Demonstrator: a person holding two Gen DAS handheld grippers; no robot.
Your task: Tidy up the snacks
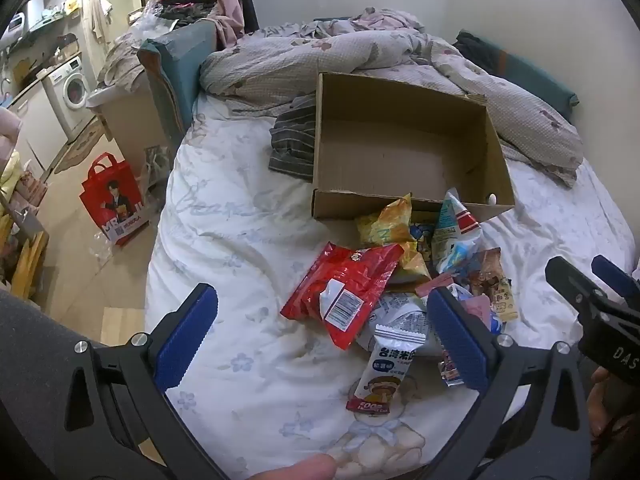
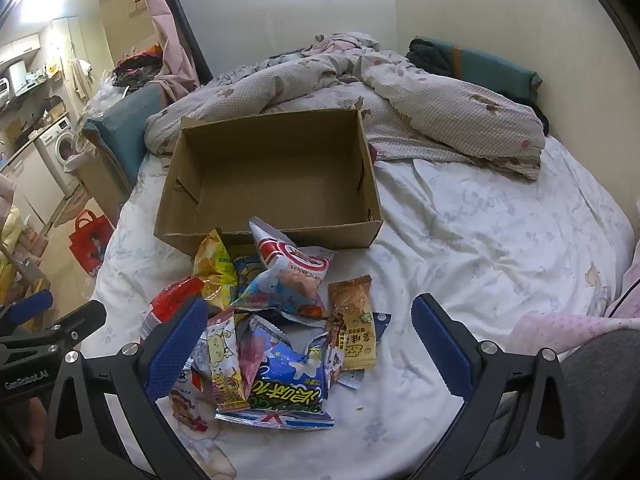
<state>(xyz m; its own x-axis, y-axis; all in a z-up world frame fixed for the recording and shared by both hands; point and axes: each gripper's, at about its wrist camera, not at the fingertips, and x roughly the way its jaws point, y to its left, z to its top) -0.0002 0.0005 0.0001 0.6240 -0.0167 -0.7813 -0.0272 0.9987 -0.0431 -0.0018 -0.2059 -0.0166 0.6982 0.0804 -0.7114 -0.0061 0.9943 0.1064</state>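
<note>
A pile of snack packets (image 2: 276,320) lies on the white bed sheet in front of an open cardboard box (image 2: 272,176) with nothing visible inside. In the left wrist view the box (image 1: 400,152) stands beyond a red packet (image 1: 344,292), a yellow bag (image 1: 388,228) and a white rice-cracker packet (image 1: 384,368). My left gripper (image 1: 320,336) hovers open over the red and white packets, holding nothing. My right gripper (image 2: 312,344) is open above the pile, over a blue packet (image 2: 288,380) and a brown one (image 2: 356,320). The right gripper's tips (image 1: 592,284) show at the left view's right edge.
A crumpled floral duvet (image 2: 400,100) lies behind the box. A striped cloth (image 1: 292,140) sits left of the box. Off the bed's left edge are a red shopping bag (image 1: 112,200) on the floor and a washing machine (image 1: 72,88). A wall runs behind the bed.
</note>
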